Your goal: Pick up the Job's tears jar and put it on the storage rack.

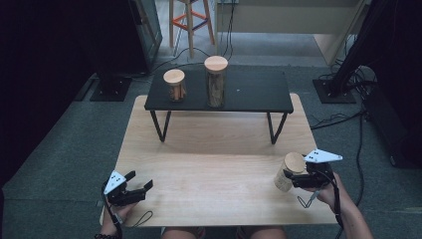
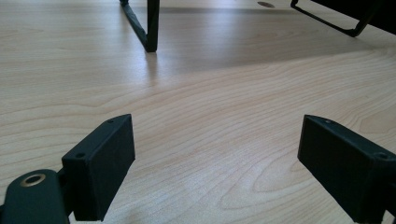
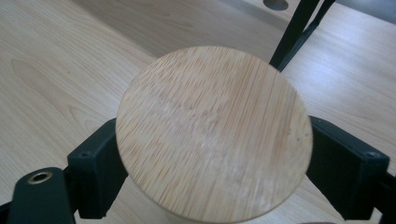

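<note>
Your right gripper [image 1: 298, 175] clamps the tilted jar [image 1: 288, 172] just under its lid [image 3: 214, 132] while the left gripper [image 1: 138, 185] gapes wide and empty, so any jolt could swing or slip it.

Three jars, two grippers, two tables.

Three wooden-lidded jars: a short one [image 1: 174, 85] and a tall one [image 1: 216, 81] on the black shelf table [image 1: 259, 92], a third [image 1: 289, 171] on the wooden table [image 1: 209, 169]. Two grippers, left [image 1: 141, 182] and right [image 1: 287, 178]. One stool [image 1: 190, 20] behind.
</note>
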Tool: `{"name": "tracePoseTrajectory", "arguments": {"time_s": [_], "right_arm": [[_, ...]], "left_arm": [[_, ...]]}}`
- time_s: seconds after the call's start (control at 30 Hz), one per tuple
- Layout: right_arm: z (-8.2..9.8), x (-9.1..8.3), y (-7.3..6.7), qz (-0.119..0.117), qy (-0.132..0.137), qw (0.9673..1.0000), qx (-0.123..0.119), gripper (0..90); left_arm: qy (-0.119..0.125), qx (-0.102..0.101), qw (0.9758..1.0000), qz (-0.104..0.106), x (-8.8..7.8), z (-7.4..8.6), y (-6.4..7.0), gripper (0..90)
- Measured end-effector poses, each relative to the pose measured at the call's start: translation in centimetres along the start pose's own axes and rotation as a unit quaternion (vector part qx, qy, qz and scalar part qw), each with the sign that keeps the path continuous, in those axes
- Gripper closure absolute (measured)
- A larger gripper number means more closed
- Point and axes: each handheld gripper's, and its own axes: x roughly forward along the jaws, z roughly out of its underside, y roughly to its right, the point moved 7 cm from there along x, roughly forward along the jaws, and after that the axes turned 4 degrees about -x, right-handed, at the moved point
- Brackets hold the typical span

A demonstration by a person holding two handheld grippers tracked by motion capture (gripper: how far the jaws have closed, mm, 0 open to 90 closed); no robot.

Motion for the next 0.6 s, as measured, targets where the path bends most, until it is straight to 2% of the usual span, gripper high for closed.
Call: {"name": "tracePoseTrajectory", "arguments": {"time_s": [0.1,0.23,0.33,0.6], "right_arm": [[-0.9,0.0,0.5,-0.011,-0.022,0.9997,0.006,15.3],[-2.1,0.2,0.4,-0.011,-0.056,0.9983,-0.013,18.1],[-2.5,0.2,0.6,-0.024,-0.065,0.9975,-0.009,23.6],[-2.9,0.3,0.5,-0.023,-0.079,0.9966,-0.010,23.9]], "left_arm": [[0.000,0.001,1.0000,0.000,0.0,0.0,0.0,11.2],[0.001,-0.001,1.0000,0.001,0.0,0.0,0.0,11.2],[0.001,-0.001,1.0000,0.001,0.0,0.0,0.0,11.2],[0.001,-0.001,1.0000,0.001,0.0,0.0,0.0,11.2]]}}
